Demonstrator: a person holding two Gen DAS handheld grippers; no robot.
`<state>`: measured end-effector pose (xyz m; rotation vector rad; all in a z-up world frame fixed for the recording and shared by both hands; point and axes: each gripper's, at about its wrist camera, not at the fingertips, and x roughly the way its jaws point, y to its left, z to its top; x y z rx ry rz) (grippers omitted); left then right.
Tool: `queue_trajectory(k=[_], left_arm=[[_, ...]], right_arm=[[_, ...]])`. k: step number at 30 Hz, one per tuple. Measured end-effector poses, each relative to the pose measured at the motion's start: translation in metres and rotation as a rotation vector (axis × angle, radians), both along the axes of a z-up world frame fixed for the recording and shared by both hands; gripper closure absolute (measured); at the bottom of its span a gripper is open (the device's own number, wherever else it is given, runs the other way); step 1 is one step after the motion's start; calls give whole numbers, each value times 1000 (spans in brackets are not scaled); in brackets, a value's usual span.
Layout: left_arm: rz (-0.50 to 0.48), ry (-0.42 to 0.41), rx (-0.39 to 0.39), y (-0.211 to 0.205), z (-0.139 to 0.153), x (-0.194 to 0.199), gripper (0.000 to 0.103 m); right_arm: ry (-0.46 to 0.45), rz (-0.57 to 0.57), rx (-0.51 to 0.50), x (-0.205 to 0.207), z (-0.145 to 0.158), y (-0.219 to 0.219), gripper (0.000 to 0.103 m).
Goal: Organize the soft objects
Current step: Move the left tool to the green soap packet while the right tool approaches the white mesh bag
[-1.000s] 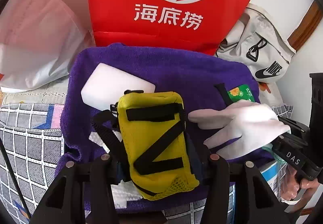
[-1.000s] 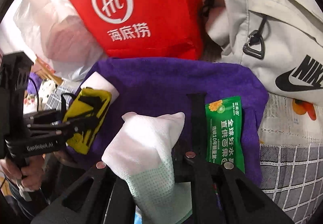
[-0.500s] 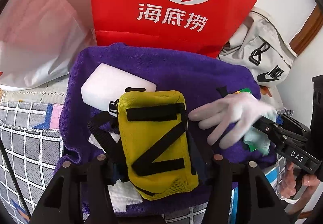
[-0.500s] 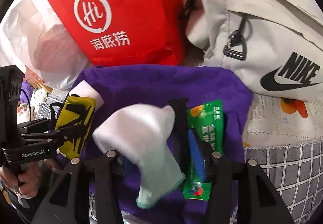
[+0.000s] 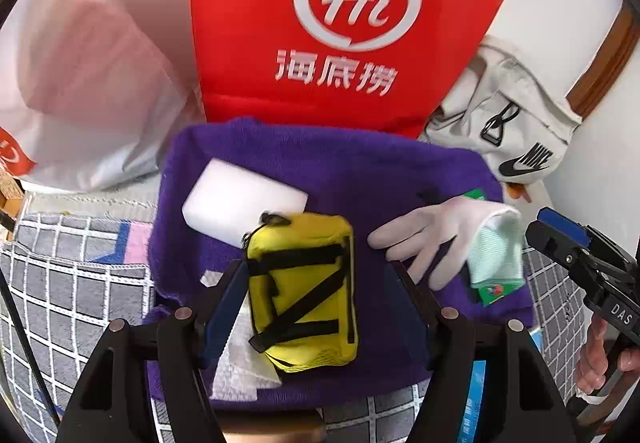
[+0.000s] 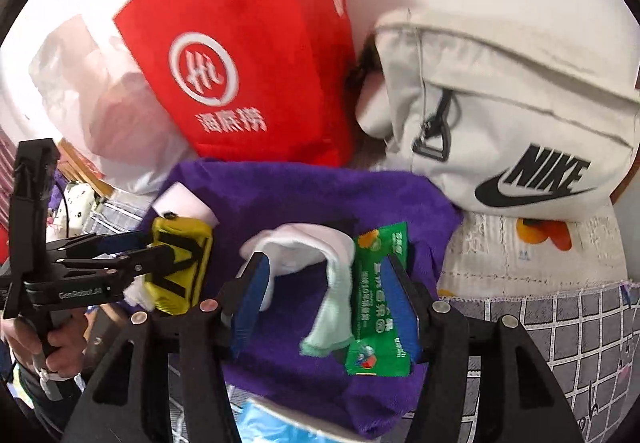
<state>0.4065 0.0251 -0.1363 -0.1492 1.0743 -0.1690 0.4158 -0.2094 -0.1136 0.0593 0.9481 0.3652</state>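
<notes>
A yellow pouch [image 5: 304, 287] with black straps lies on the purple towel [image 5: 340, 171], partly over a white foam block [image 5: 244, 203]. My left gripper [image 5: 316, 271] straddles the pouch with its jaws opening; the right blue pad stands clear of it. A white glove [image 6: 304, 243] with a mint cuff lies loose on the towel [image 6: 304, 191], draped over a green packet [image 6: 380, 295]. My right gripper [image 6: 324, 263] hangs open just above the glove and the packet, pressing on neither. The glove [image 5: 440, 231] also lies right of the pouch in the left wrist view.
A red bag [image 5: 320, 23] with a white logo stands behind the towel, a white plastic bag [image 5: 80, 83] to its left, a cream sports bag [image 6: 500, 123] to its right. A grey checked blanket [image 5: 80, 283] lies underneath. White paper [image 5: 240, 363] sticks out beneath the pouch.
The right gripper opened, let go of the white glove and rose; the glove dropped onto the towel and the green packet. The left jaws spread wider around the yellow pouch.
</notes>
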Motion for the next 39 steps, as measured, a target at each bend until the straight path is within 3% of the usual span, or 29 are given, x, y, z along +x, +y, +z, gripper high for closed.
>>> queue_trajectory(k=[8,15,25,34,36,38,39], left_arm=[[19,-59,-17,8,43,-34,35],[37,-99,-22,20,67,-82,35],[33,-76,-54,28,55,-164,35],[30,-62,-46,24,30,-232,35],[38,-51,-56,27,25,-243,35],[46,-40,-64,30,21,-250,35],[53,-32,-67,31,18,-253,35]], right_arm=[[-93,31,36,-34,40,11,45],[-138,67,72,-97,56,9,46],[-78,72,83,-199,34,2,53],[0,110,76,-237,-8,19,57],[0,96,19,-236,-18,24,62],[5,106,7,-237,-24,27,99],[0,121,22,-239,-24,28,99]])
